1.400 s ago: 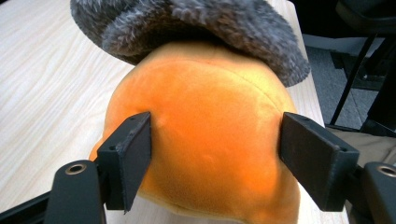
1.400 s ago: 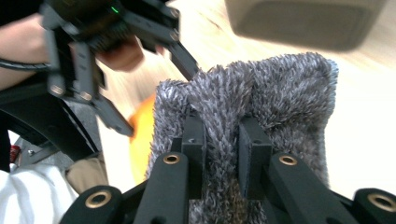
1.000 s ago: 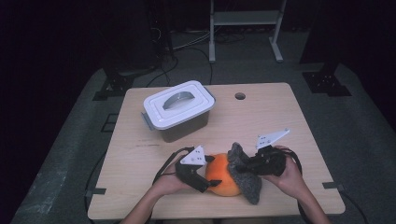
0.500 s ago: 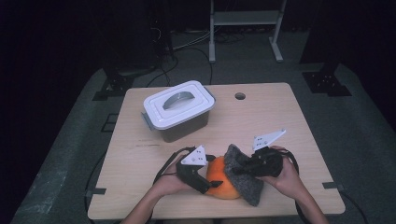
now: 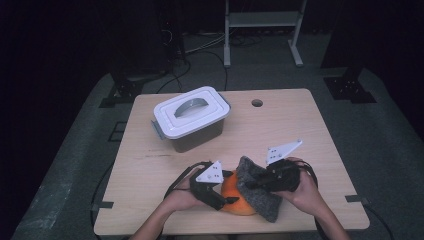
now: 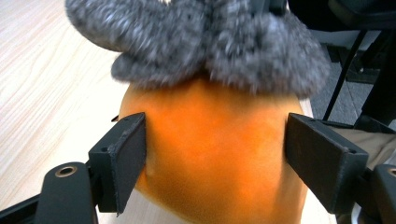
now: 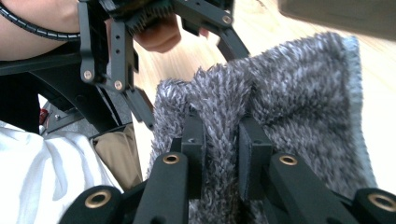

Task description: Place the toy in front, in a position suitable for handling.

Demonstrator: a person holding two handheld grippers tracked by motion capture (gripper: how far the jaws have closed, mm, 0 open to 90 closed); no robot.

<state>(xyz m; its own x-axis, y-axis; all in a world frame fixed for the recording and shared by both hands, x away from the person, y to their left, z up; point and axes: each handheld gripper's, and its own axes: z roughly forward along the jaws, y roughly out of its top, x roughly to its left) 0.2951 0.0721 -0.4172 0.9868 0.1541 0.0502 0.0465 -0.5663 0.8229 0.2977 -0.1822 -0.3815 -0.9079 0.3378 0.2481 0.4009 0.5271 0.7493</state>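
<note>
An orange ball rests on the table near its front edge. My left gripper is shut on it; in the left gripper view its two black jaws clasp the sides of the orange ball. A grey fuzzy cloth drapes over the ball's right side and top, and its fluffy edge hangs over the ball. My right gripper is shut on a fold of the grey cloth, which is pinched between its jaws. The left gripper's frame shows just beyond the cloth.
A grey bin with a white handled lid stands at the back left of the wooden table. A small round hole is near the far edge. A white rack stands on the floor behind.
My right gripper has moved a little left and toward the front edge, drawing the grey cloth further over the orange ball. The left gripper has stayed on the ball.
</note>
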